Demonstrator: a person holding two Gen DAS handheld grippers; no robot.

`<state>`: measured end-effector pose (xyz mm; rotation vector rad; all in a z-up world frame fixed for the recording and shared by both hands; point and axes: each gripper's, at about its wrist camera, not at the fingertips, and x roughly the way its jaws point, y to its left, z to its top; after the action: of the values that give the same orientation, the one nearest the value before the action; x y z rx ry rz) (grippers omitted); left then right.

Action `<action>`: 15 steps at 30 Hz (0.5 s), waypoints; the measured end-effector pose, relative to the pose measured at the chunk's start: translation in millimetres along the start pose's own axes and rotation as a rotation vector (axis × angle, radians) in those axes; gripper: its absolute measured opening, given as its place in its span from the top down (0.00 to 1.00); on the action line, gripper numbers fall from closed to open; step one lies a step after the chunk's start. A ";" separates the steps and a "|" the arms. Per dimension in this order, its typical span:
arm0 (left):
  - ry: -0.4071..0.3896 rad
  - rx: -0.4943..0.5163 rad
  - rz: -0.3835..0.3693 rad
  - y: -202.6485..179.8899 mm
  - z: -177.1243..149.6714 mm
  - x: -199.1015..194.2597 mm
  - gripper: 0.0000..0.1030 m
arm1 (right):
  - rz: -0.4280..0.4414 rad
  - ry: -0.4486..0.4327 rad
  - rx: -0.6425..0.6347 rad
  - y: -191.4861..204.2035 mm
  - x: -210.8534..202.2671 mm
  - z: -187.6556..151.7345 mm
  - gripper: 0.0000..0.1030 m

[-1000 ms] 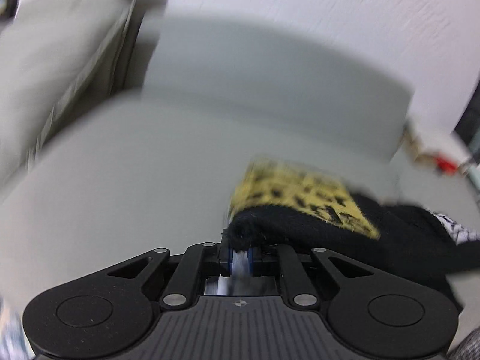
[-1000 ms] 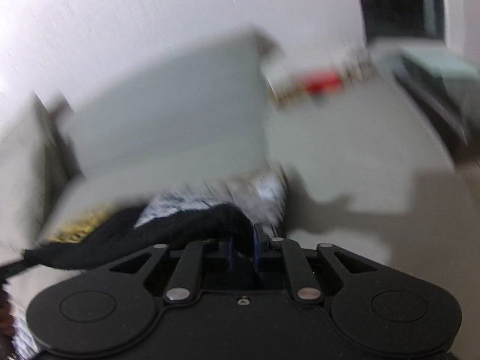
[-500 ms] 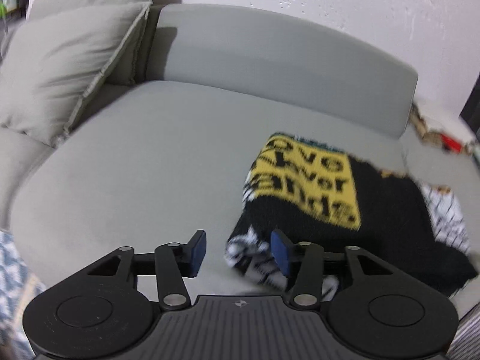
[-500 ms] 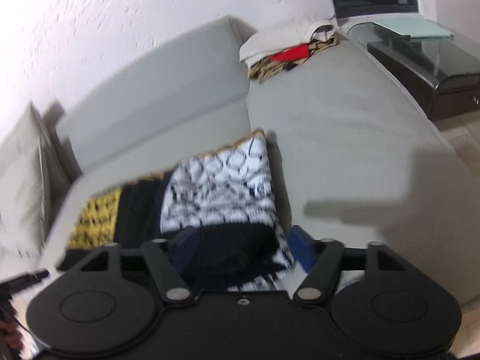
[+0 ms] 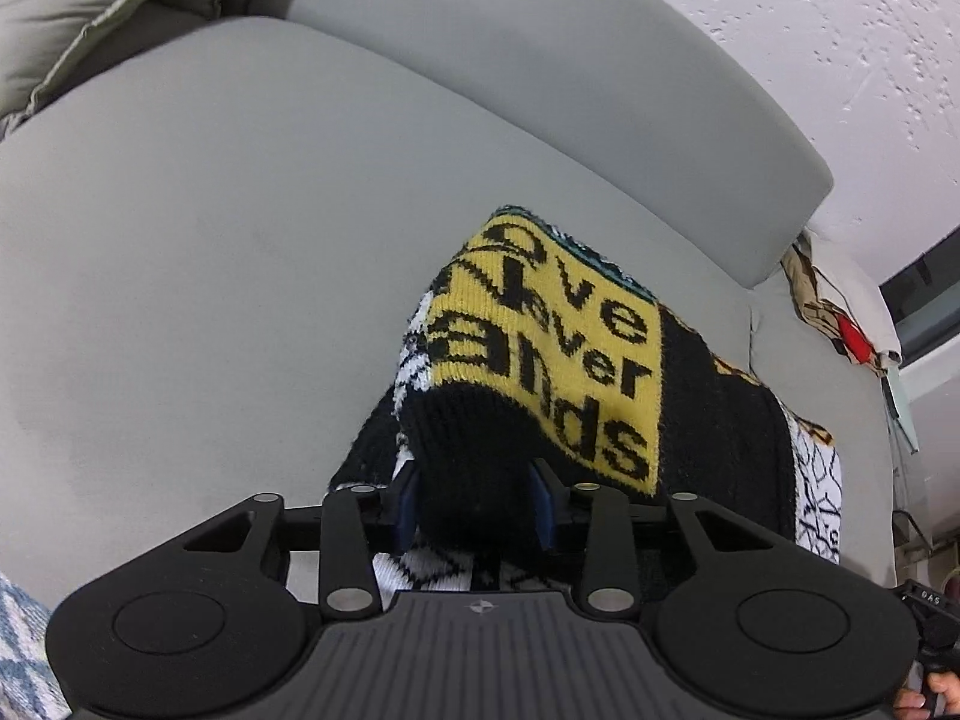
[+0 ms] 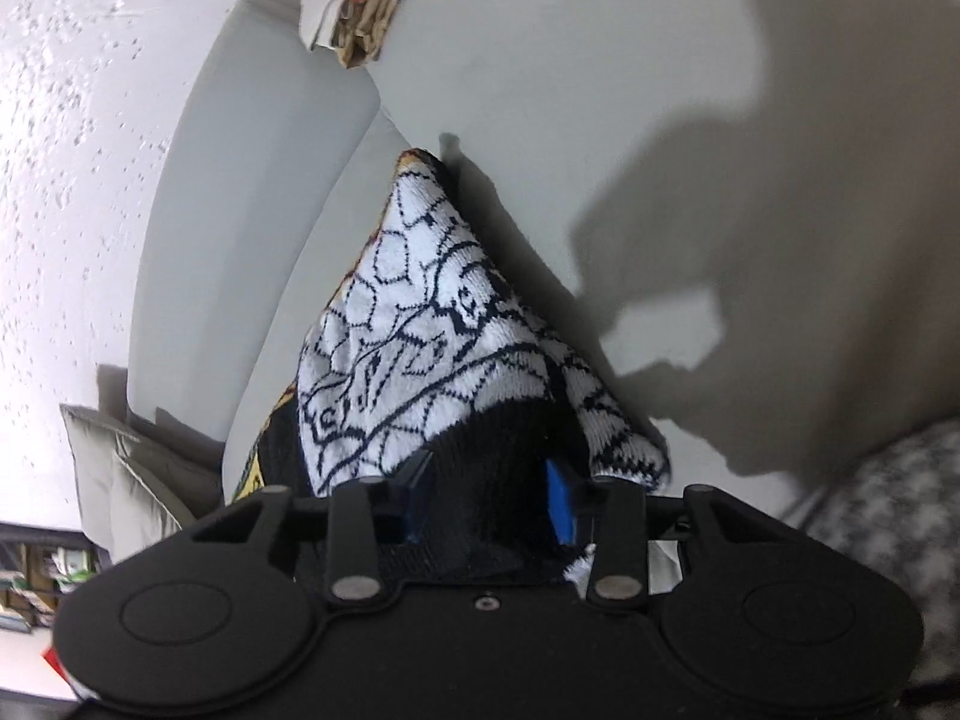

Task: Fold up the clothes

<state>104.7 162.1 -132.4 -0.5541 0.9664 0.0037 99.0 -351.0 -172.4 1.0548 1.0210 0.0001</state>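
On grey sofa: folded sweater | both jaws closing onto its black hem | clothes pile beyond.

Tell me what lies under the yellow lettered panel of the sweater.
Under the yellow panel, a white-and-black patterned layer of the sweater peeks out at its left edge, on the grey sofa. The rest underneath is covered.

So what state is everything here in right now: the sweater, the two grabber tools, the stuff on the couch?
Sweater: folded over on the couch seat, yellow lettered panel on top.
Left gripper: fingers have just been closing, a black fold between them.
Right gripper: fingers have just been closing, a black hem between them.
Cushion: leaning in the corner.
Clothes pile: stacked at the far end.
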 end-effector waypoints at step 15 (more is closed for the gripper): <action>0.029 0.479 0.365 -56.6 -36.3 20.6 0.84 | -0.361 -0.112 -0.516 40.9 13.6 -33.9 0.88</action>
<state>102.2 92.2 -139.2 0.0658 1.0424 0.0883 101.5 -298.6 -156.0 0.3910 1.0244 -0.0842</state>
